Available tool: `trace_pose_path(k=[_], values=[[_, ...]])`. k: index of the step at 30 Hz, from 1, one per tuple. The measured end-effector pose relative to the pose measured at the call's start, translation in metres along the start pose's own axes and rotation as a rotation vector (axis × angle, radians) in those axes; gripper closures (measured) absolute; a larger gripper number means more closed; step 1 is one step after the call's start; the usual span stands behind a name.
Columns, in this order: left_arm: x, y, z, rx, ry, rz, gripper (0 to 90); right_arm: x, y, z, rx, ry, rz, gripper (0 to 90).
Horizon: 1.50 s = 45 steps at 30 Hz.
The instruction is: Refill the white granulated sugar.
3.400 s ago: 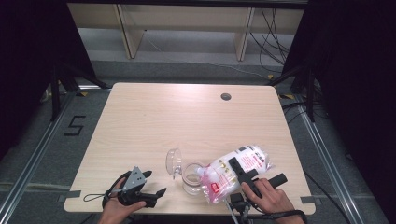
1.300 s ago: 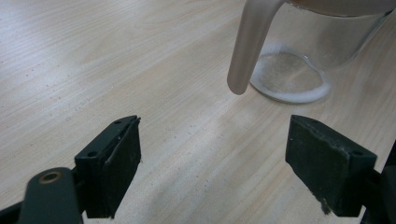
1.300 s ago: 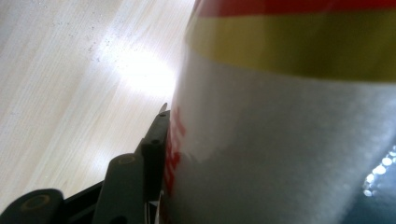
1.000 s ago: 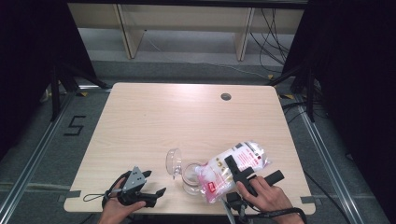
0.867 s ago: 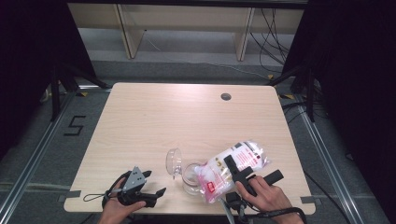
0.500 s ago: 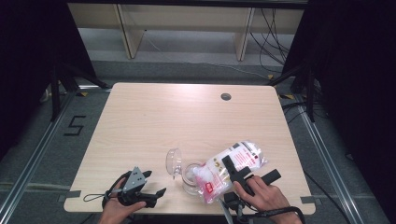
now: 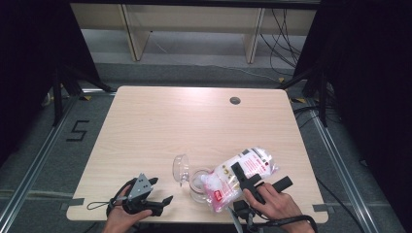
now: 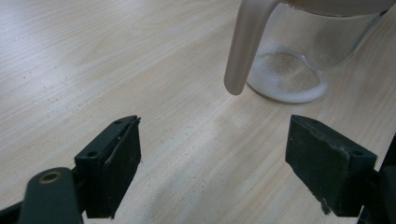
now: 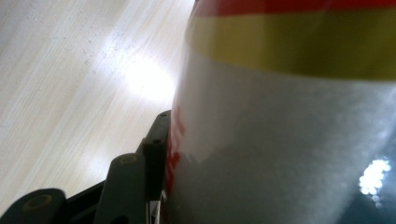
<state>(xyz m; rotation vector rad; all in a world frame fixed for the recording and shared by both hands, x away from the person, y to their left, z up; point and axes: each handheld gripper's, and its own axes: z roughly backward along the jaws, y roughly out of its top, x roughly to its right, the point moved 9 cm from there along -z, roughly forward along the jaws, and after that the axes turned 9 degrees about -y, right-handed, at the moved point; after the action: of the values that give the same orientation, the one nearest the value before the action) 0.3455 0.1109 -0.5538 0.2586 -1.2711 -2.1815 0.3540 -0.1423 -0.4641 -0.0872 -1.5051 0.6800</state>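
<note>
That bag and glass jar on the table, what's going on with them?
A person is working at a wooden table with tongs in each hand. The right tongs clamp a plastic bag of white grains, tipped with its low end at the mouth of a glass jar; a thin white layer covers the jar's bottom. The left tongs rest open beside the jar, holding nothing.
</note>
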Motion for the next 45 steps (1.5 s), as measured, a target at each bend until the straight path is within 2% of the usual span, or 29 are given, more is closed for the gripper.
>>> trace_pose_path(k=[2, 3, 4, 9, 11, 12, 16, 17, 18, 19, 20, 22, 24, 25, 26, 28, 29, 30, 33, 35, 37, 38, 43, 44, 45], values=[[-0.0003, 0.0001, 0.0001, 0.000, 0.001, -0.001, 17.8, -0.0012, 0.0010, 0.0001, -0.001, -0.007, -0.043, 51.9], [-0.0004, 0.0001, 0.0002, 0.001, 0.002, -0.001, 17.8, -0.0010, 0.0008, 0.0005, -0.001, -0.008, -0.046, 51.9], [-0.0001, 0.0004, -0.0002, 0.005, -0.001, 0.000, 17.8, 0.0011, -0.0007, 0.0013, 0.000, -0.004, -0.008, 51.9], [-0.0002, 0.0000, 0.0001, 0.000, 0.000, -0.002, 17.8, 0.0020, -0.0002, 0.0007, 0.012, -0.008, -0.019, 52.0], [-0.0001, 0.0005, -0.0001, 0.005, -0.002, -0.004, 17.8, 0.0003, -0.0017, 0.0015, -0.009, -0.005, -0.039, 52.0], [0.0000, 0.0005, -0.0003, 0.007, -0.002, 0.001, 17.8, 0.0021, -0.0034, 0.0020, -0.011, 0.002, -0.005, 52.0], [-0.0003, 0.0002, 0.0001, 0.001, 0.001, -0.001, 17.8, 0.0021, -0.0045, 0.0024, -0.013, 0.000, -0.002, 52.1], [-0.0002, 0.0001, 0.0002, 0.001, 0.000, -0.001, 17.8, 0.0013, -0.0037, 0.0018, -0.009, -0.008, -0.027, 52.1], [0.0002, 0.0003, -0.0003, 0.006, -0.002, 0.001, 17.8, 0.0013, -0.0039, 0.0020, -0.009, -0.008, -0.027, 52.1], [-0.0002, 0.0004, 0.0001, 0.002, -0.002, -0.008, 17.8, 0.0015, -0.0043, 0.0021, -0.010, -0.010, -0.026, 52.1], [-0.0012, 0.0010, 0.0003, 0.002, -0.001, -0.026, 17.8, 0.0030, -0.0057, 0.0030, -0.015, 0.000, -0.001, 52.2], [-0.0013, 0.0009, 0.0001, 0.003, -0.001, -0.025, 17.8, 0.0040, -0.0061, 0.0028, -0.012, -0.007, 0.003, 52.2], [-0.0016, 0.0006, 0.0006, -0.002, 0.001, -0.027, 18.1, 0.0032, -0.0065, 0.0036, -0.015, -0.003, -0.011, 52.2], [-0.0003, 0.0000, 0.0000, 0.001, 0.002, -0.003, 18.1, 0.0018, -0.0059, 0.0035, -0.018, -0.005, -0.040, 52.3], [-0.0004, 0.0000, 0.0000, 0.000, 0.002, -0.004, 18.1, 0.0029, -0.0060, 0.0033, -0.011, -0.011, -0.022, 52.3], [-0.0004, 0.0004, -0.0001, 0.000, 0.002, -0.013, 18.1, 0.0022, -0.0058, 0.0033, -0.012, -0.011, -0.028, 52.3], [-0.0018, 0.0009, 0.0001, -0.002, 0.002, -0.034, 18.1, 0.0023, -0.0057, 0.0031, -0.010, -0.012, -0.026, 52.3], [-0.0020, 0.0007, 0.0008, -0.007, 0.004, -0.036, 18.1, 0.0032, -0.0063, 0.0037, -0.009, -0.002, 0.002, 52.3], [-0.0015, 0.0007, 0.0005, -0.002, 0.001, -0.026, 18.1, 0.0032, -0.0054, 0.0033, -0.008, -0.006, -0.004, 52.4], [-0.0013, 0.0009, 0.0002, 0.002, -0.001, -0.027, 18.1, 0.0025, -0.0037, 0.0029, -0.004, -0.012, -0.034, 52.5], [-0.0018, 0.0010, 0.0003, -0.001, 0.002, -0.034, 18.2, 0.0031, -0.0040, 0.0035, -0.007, -0.005, -0.027, 52.5], [-0.0020, 0.0007, 0.0006, -0.005, 0.003, -0.036, 18.2, 0.0044, -0.0047, 0.0039, -0.006, 0.000, -0.005, 52.6], [-0.0012, 0.0005, -0.0008, 0.003, 0.002, -0.022, 18.1, 0.0055, -0.0066, 0.0045, -0.016, 0.001, 0.022, 52.7], [0.0000, -0.0001, -0.0012, 0.005, 0.002, 0.000, 18.1, 0.0057, -0.0075, 0.0047, -0.017, 0.004, 0.024, 52.7], [0.0000, 0.0002, -0.0011, 0.006, 0.002, -0.002, 18.1, 0.0056, -0.0081, 0.0052, -0.020, 0.005, 0.023, 52.7]])
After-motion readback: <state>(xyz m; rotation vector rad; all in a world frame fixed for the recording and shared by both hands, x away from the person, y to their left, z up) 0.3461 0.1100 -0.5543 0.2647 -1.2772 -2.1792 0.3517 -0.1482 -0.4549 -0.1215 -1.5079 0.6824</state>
